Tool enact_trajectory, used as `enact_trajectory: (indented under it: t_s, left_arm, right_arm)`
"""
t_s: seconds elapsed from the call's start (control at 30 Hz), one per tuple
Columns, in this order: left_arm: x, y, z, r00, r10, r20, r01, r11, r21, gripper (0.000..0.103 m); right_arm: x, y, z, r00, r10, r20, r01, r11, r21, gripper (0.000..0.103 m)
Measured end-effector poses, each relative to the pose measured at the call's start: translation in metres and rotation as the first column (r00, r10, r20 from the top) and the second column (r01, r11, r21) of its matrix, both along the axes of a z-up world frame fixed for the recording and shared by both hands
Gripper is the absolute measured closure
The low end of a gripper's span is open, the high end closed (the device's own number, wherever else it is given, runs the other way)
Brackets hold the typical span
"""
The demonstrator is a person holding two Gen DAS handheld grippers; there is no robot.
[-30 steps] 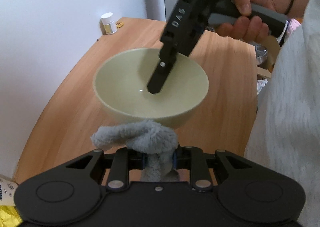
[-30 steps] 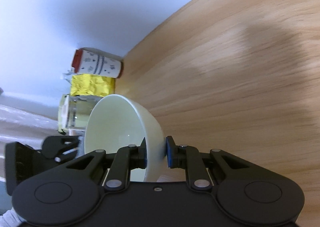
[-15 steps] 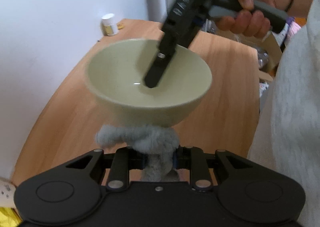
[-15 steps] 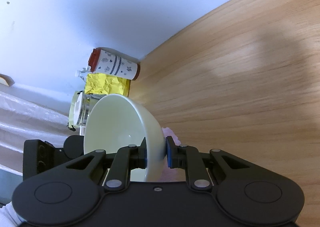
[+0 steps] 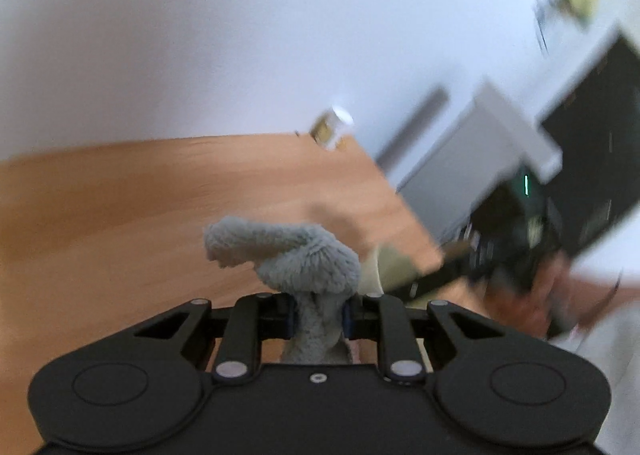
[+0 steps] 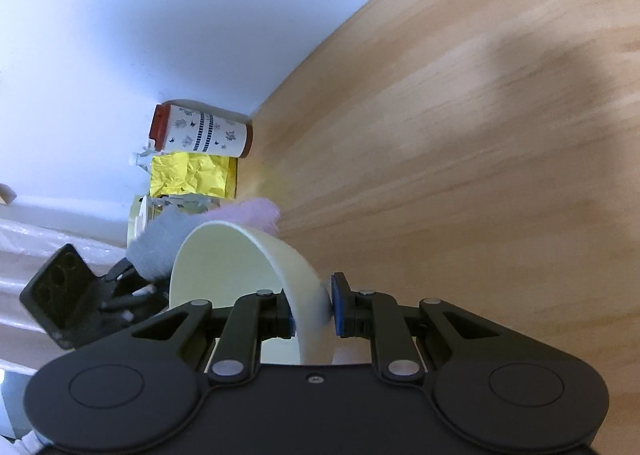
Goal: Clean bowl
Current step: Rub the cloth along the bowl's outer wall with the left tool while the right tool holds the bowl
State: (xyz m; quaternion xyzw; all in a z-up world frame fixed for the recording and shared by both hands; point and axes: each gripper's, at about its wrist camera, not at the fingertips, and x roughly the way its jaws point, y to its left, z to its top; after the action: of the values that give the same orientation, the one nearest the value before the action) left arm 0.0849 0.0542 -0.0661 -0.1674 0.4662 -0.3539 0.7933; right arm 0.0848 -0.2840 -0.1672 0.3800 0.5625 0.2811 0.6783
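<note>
My right gripper (image 6: 313, 313) is shut on the rim of the pale green bowl (image 6: 244, 279) and holds it on edge above the wooden table (image 6: 460, 135). My left gripper (image 5: 319, 319) is shut on a fluffy grey cloth (image 5: 304, 259). The left wrist view is blurred; only a sliver of the bowl (image 5: 390, 265) shows to the right of the cloth, with the right gripper's body (image 5: 500, 255) beyond it. In the right wrist view the grey cloth (image 6: 160, 245) sits just outside the bowl's far rim, with the left gripper's body (image 6: 68, 295) behind it.
A patterned cup with a red lid (image 6: 200, 133), a crumpled yellow wrapper (image 6: 188, 175) and a glass jar (image 6: 160, 211) stand by the white wall. A pink fluffy cloth (image 6: 256, 213) lies behind the bowl. A small white-capped bottle (image 5: 332, 127) stands at the table's far edge.
My left gripper has swung sharply with the cloth, so the bowl has slid from the view's centre to the lower right. The cloth now sits by the bowl's far rim. The right gripper still holds the bowl.
</note>
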Motion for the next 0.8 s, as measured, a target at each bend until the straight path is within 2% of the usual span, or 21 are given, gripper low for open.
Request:
enact_trajectory:
  t_s: [0.17, 0.27, 0.57, 0.7, 0.8]
  left_arm:
    - [0.016, 0.004, -0.01, 0.987, 0.104, -0.122, -0.116, 0.988, -0.098, 0.085]
    - [0.017, 0.004, -0.02, 0.973, 0.131, -0.191, -0.157, 0.98, -0.126, 0.085]
    - [0.018, -0.014, -0.052, 0.945, 0.126, -0.302, -0.162, 0.982, -0.097, 0.085]
    - [0.019, -0.01, -0.06, 0.925, 0.137, -0.356, -0.197, 0.97, -0.139, 0.085]
    - [0.023, -0.009, -0.053, 0.924, 0.128, -0.361, -0.198, 0.966, -0.165, 0.085]
  right_arm:
    - [0.0, 0.003, 0.0, 1.0, 0.0, 0.002, 0.0, 1.0, -0.03, 0.084]
    - [0.0, 0.005, 0.001, 1.0, -0.012, 0.006, 0.013, 0.999, -0.036, 0.084]
    - [-0.003, 0.013, 0.002, 1.0, 0.009, 0.022, -0.008, 0.999, -0.036, 0.082]
    - [-0.004, 0.018, 0.003, 0.999, 0.038, 0.028, -0.035, 0.996, -0.077, 0.082]
    - [-0.005, 0.017, 0.002, 0.999, 0.032, 0.021, -0.03, 0.997, -0.074, 0.082]
